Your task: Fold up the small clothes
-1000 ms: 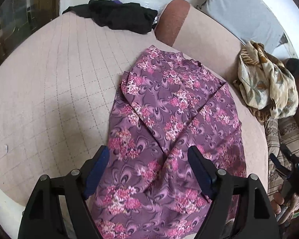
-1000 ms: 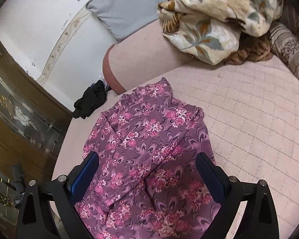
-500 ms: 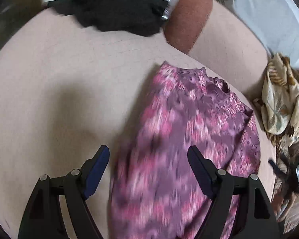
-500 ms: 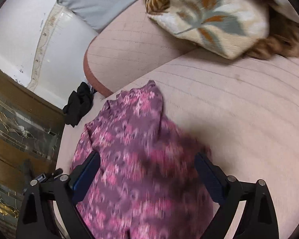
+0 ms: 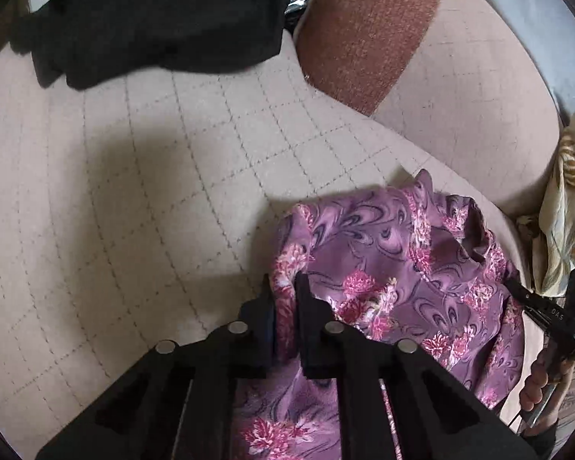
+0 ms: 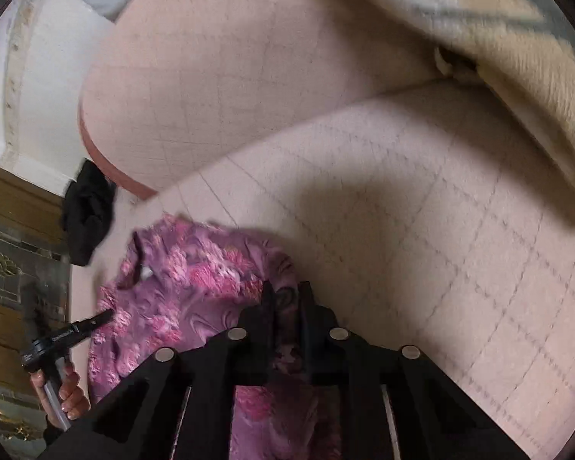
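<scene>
A purple garment with pink flowers [image 5: 383, 268] lies bunched on the quilted pink bedcover [image 5: 134, 191]. My left gripper [image 5: 283, 281] is closing its jaws, and the pads pinch the garment's left edge fold. In the right wrist view the same garment [image 6: 195, 280] is blurred. My right gripper [image 6: 285, 287] is closing its jaws on the garment's right edge, with cloth caught between the pads. Each view shows the other gripper at its side, held by a hand [image 5: 536, 387] [image 6: 65, 387].
A heap of black clothes [image 5: 153, 19] lies at the far left of the bed. A pink bolster with a rust-brown end [image 5: 368, 27] lies behind the garment. A cream floral blanket [image 5: 567, 199] is piled at the right. A wooden cabinet [image 6: 4, 268] stands beyond the bed.
Both grippers moved forward and down along the spread garment to its far edge. Both went from wide open to shut on the cloth, which is now bunched.
</scene>
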The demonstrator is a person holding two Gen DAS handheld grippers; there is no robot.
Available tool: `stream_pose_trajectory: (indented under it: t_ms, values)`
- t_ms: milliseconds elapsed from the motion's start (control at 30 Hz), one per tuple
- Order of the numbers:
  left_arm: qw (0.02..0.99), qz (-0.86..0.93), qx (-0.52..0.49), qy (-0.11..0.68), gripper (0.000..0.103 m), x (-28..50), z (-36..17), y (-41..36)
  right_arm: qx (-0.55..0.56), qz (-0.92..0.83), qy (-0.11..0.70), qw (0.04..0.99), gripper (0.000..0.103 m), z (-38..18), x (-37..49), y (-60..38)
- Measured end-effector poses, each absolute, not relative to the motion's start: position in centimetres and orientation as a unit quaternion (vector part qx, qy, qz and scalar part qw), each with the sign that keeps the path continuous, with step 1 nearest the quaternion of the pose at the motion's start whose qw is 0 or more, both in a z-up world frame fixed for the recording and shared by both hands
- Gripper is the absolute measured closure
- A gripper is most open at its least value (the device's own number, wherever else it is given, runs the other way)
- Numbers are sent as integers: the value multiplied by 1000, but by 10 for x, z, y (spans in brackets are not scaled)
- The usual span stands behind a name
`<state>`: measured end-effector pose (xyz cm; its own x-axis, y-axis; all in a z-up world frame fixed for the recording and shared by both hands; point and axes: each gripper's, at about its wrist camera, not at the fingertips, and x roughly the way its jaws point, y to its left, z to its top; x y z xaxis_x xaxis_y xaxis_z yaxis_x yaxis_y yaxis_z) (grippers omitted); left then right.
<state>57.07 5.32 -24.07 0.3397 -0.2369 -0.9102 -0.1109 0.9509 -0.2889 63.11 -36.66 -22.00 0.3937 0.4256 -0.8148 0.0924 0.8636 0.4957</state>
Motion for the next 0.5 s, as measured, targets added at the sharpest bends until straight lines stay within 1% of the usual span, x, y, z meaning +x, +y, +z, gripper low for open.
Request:
stream_pose_trajectory:
  t_ms: [67,133,200,267,333,367,433,500]
  values:
    - [805,-40,-165,569,97,575,-232,68,201,89,537,815,94,-209,630,-365]
    - [803,-57,-189,563,99,575,-216,85,201,92,528,820,94,-198,630,-376]
    - [818,-77,-189,539,99,560,-188,89,199,100,520,825,94,-184,622,-384]
    - [840,-95,-172,505,99,524,-151,90,195,120,495,838,94,-161,601,-387]
    - [854,-115,-170,478,99,480,-120,94,204,148,463,850,94,-135,566,-391]
    - [864,-123,-164,461,99,452,-105,95,204,158,446,857,94,-118,535,-392]
    - [877,-137,-144,437,99,397,-84,97,198,166,425,867,94,-97,480,-394]
    - [879,-152,-134,431,99,345,-79,98,188,162,411,877,94,-84,426,-396]
